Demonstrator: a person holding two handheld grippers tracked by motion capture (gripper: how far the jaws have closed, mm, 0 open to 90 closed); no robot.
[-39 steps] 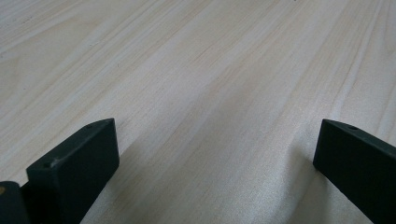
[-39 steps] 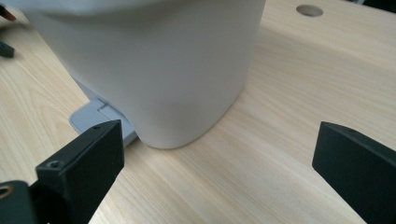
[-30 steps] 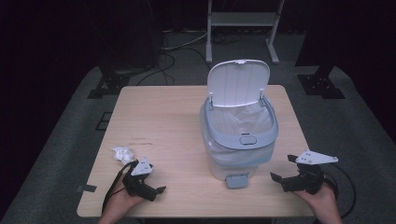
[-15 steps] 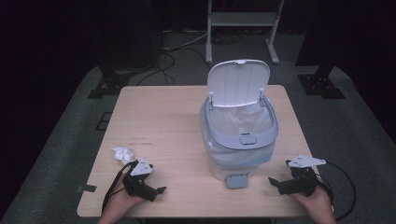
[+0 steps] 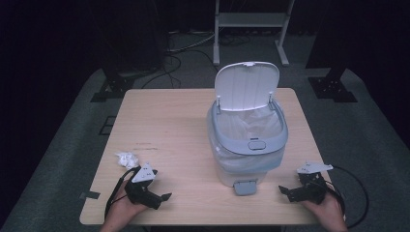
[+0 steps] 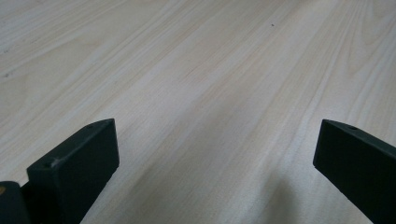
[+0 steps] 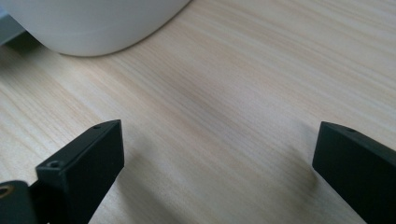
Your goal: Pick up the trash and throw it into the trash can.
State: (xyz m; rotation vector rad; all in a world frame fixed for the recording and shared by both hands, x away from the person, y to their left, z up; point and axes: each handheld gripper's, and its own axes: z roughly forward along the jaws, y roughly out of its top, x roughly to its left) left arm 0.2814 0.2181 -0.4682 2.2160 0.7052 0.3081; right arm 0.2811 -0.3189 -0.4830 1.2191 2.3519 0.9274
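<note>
A white pedal bin [image 5: 247, 145] with a grey rim stands on the right half of the wooden table [image 5: 174, 125]. Its lid [image 5: 246, 86] is up and a white liner shows inside; its grey pedal [image 5: 245, 186] faces the front edge. A crumpled white paper [image 5: 126, 158] lies at the front left. My left gripper [image 5: 162, 198] rests near the front edge just right of the paper, open, nothing between its jaws [image 6: 215, 154]. My right gripper [image 5: 285, 192] lies at the front right, open, pointing at the bin base [image 7: 93, 23].
Cables trail from both grippers over the table's front edge. A metal stand [image 5: 251, 21] and dark equipment legs stand on the floor behind the table. Bare tabletop lies between the paper and the bin.
My right gripper has come down and moved slightly left toward the bin's pedal, settling low on the table. The left gripper, paper and bin have stayed put.
</note>
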